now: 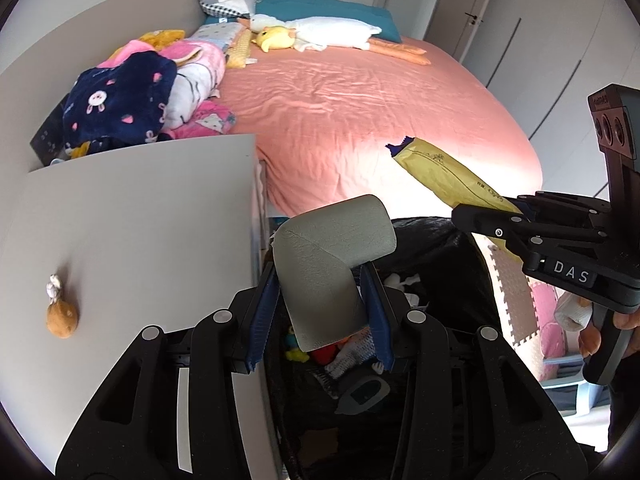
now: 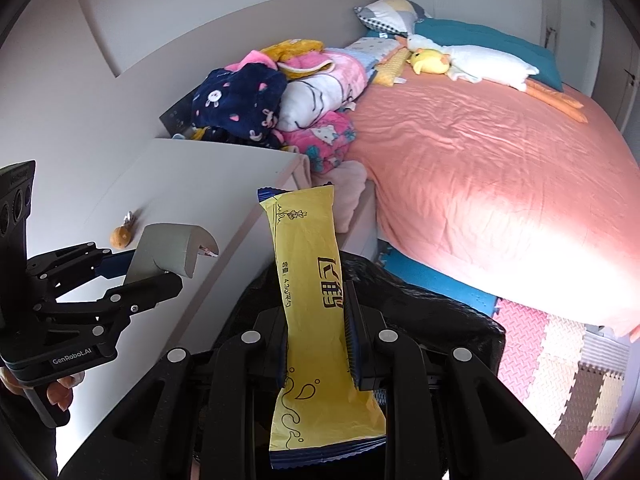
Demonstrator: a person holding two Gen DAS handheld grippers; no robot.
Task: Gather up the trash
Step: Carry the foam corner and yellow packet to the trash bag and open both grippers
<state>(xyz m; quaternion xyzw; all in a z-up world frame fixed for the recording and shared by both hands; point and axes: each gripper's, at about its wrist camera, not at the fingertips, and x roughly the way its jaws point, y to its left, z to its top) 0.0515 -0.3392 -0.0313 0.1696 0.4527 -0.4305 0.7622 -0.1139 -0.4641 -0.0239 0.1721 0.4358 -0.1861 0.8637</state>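
My left gripper [image 1: 320,280] is shut on a grey L-shaped foam corner piece [image 1: 328,248], its blue pads pressing both sides. It hangs over the mouth of a black trash bag [image 1: 440,248] that holds several scraps. My right gripper [image 2: 316,300] is shut on a long yellow snack wrapper [image 2: 308,248], which sticks up above the same bag [image 2: 420,312]. In the left wrist view the right gripper [image 1: 480,216] comes in from the right with the wrapper [image 1: 440,168]. In the right wrist view the left gripper [image 2: 160,268] holds the foam piece [image 2: 168,248] at the left.
A white cabinet top [image 1: 140,220] with a small brown plush charm [image 1: 62,318] stands left of the bag. Behind lies a bed with a pink sheet [image 1: 360,92], a pile of blankets [image 1: 132,100] and plush toys. Foam puzzle mats [image 2: 560,360] cover the floor.
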